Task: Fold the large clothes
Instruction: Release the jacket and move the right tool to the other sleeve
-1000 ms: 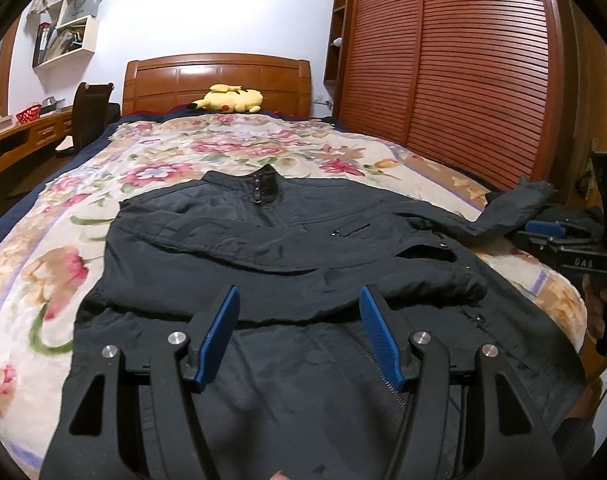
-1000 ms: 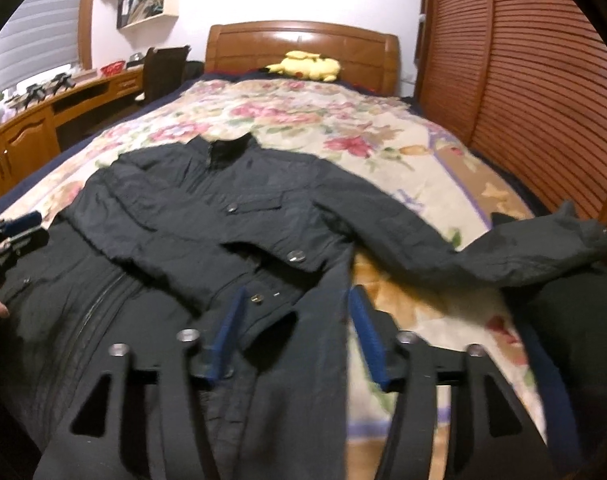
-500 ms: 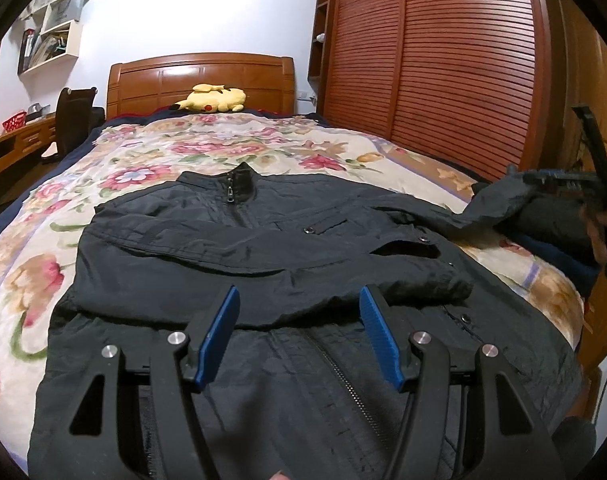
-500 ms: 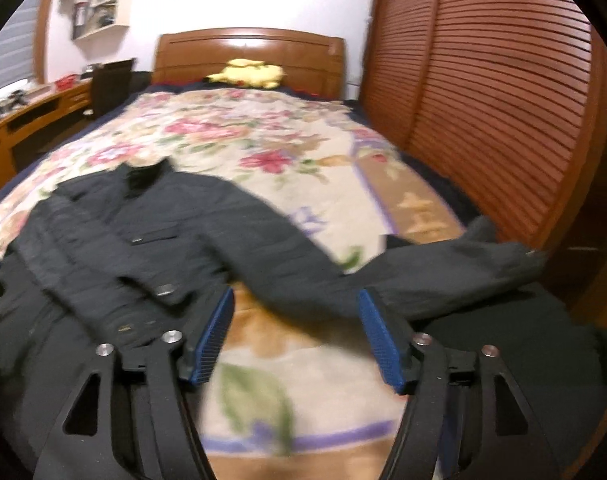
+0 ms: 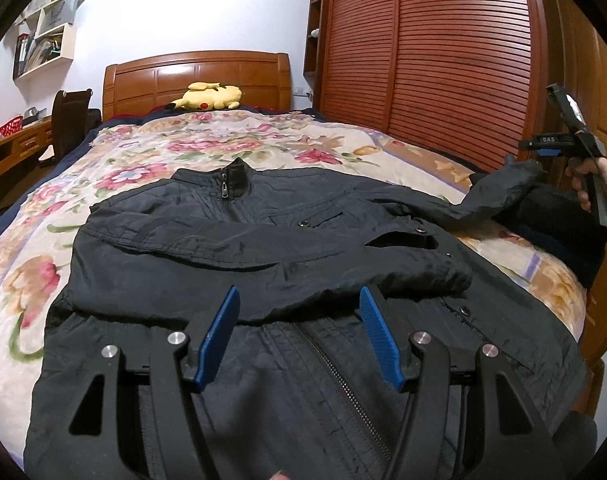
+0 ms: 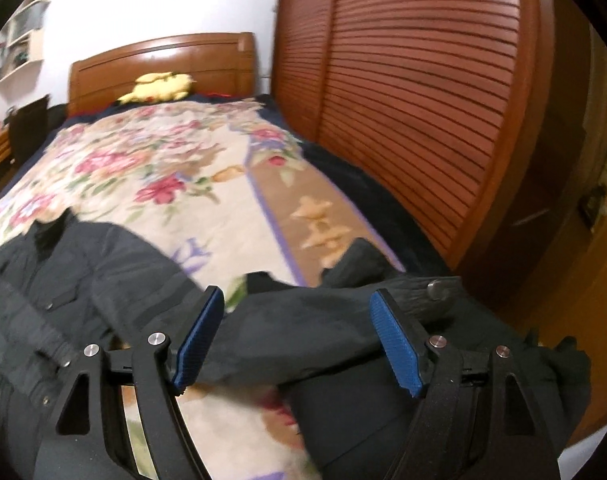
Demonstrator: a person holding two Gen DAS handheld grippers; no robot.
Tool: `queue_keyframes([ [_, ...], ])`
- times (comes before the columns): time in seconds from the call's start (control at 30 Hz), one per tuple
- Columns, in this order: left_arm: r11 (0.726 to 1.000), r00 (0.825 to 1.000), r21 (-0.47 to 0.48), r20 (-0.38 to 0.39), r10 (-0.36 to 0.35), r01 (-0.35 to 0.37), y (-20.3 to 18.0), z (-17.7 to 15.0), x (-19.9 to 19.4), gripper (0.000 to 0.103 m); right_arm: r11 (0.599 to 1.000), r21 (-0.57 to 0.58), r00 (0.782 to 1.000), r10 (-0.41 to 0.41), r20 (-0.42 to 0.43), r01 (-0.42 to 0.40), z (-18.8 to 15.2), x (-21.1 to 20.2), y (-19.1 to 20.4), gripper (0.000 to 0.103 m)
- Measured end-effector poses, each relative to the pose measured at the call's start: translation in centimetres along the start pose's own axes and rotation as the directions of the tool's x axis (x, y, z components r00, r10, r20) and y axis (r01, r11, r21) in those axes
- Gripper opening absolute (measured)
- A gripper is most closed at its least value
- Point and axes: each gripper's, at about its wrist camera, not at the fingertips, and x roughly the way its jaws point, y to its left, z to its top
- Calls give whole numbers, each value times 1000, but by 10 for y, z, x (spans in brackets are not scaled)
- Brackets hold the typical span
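A black zip jacket (image 5: 263, 248) lies face up on the floral bedspread (image 5: 263, 148), with its collar toward the headboard. One sleeve is folded across the chest. The other sleeve (image 5: 499, 188) stretches out to the bed's right edge. My left gripper (image 5: 299, 320) hangs open over the jacket's lower front, nothing between its blue pads. My right gripper (image 6: 296, 296) hovers over that outstretched sleeve (image 6: 287, 332) near its cuff. Its jaws are opening, and the pads stand clear of the cloth on both sides. A hand (image 5: 583, 184) holds it at the far right.
A yellow plush toy (image 5: 207, 96) rests by the wooden headboard. Slatted wardrobe doors (image 5: 443, 60) run along the bed's right side. Dark clothes (image 5: 563, 236) are piled at the bed's right edge. A chair (image 5: 67, 120) and desk stand at the left.
My right gripper swung right, from over the jacket's body to over the outstretched sleeve, and its jaws widened. My left gripper drifted a little and stayed open.
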Motion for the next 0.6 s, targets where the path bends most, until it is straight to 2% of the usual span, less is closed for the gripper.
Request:
queue_keyframes([
  [0.17, 1000, 1000, 6, -5, -3, 3, 0, -2, 0, 62, 996, 57, 996, -65, -58, 68, 2, 21, -24, 77],
  [0.43, 1000, 1000, 9, -12, -7, 7, 1, -5, -1, 62, 973, 136, 977, -169, -128, 186, -2, 40, -60, 77],
  [0.5, 1000, 1000, 8, -13, -8, 8, 2, -6, -2, 62, 966, 165, 973, -174, -151, 198, -5, 47, -68, 77],
  [0.6, 1000, 1000, 9, -13, -7, 7, 2, -6, -2, 62, 965, 200, 974, -134, -182, 170, -8, 54, -75, 77],
])
